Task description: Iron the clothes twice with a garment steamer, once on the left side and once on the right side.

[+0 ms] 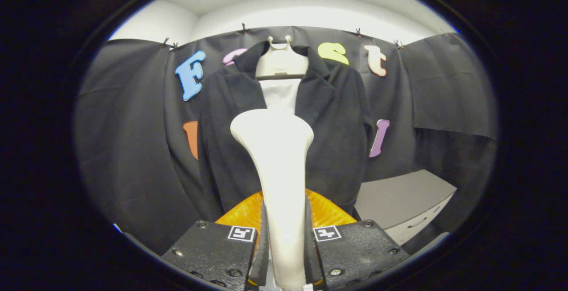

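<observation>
A white garment steamer (277,167) stands upright between my fingers, its handle clamped from both sides by the gripper (284,246). Its wide head rises in front of the middle of a dark jacket (333,140). The jacket hangs on a pale hanger (281,62) against the booth's cloth wall, open at the front over a white panel (280,96). The steamer head covers the jacket's centre; I cannot tell whether it touches the fabric. Both jacket sides show to the left and right of the head.
A grey cabinet with drawers (406,206) stands low to the right of the jacket. An orange ribbed part (242,213) sits just behind the fingers around the steamer's handle. Black cloth hangs on both sides of the jacket.
</observation>
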